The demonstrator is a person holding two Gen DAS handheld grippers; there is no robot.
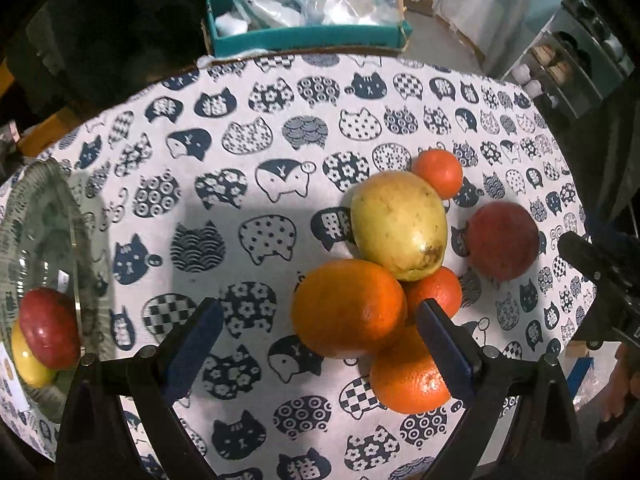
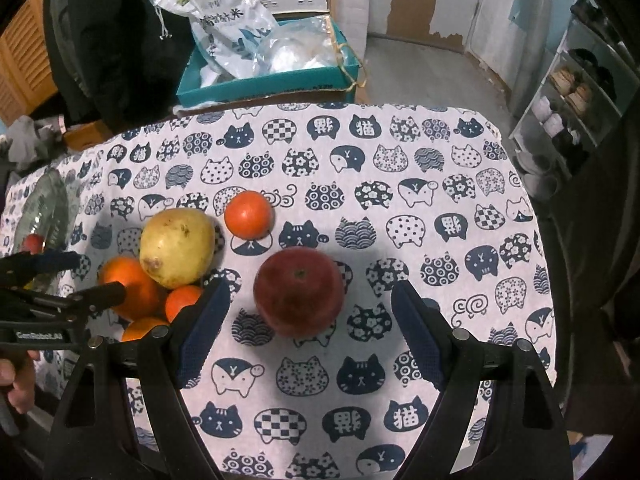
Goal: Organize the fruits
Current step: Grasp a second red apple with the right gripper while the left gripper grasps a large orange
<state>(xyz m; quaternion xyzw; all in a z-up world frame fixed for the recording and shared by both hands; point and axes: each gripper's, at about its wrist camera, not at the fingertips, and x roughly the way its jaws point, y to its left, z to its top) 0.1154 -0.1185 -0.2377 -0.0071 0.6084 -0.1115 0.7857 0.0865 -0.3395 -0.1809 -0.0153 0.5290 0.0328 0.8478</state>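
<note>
A pile of fruit lies on the cat-print tablecloth (image 1: 224, 208): a yellow pear (image 1: 398, 224) on a big orange (image 1: 348, 306), a second orange (image 1: 410, 378) and a small tangerine (image 1: 436, 292). Another tangerine (image 1: 438, 172) and a red apple (image 1: 502, 240) lie beside them. My left gripper (image 1: 320, 324) is open, its jaws either side of the big orange. My right gripper (image 2: 310, 312) is open around the red apple (image 2: 299, 290), not touching it. A glass bowl (image 1: 44, 240) at the left holds a red apple (image 1: 48, 332) and a yellow fruit (image 1: 28, 362).
A teal box (image 1: 304, 36) with plastic bags stands past the table's far edge. A shelf unit (image 2: 568, 100) stands at the right. The left gripper also shows in the right wrist view (image 2: 80, 280) beside the pile, with the pear (image 2: 176, 246) behind it.
</note>
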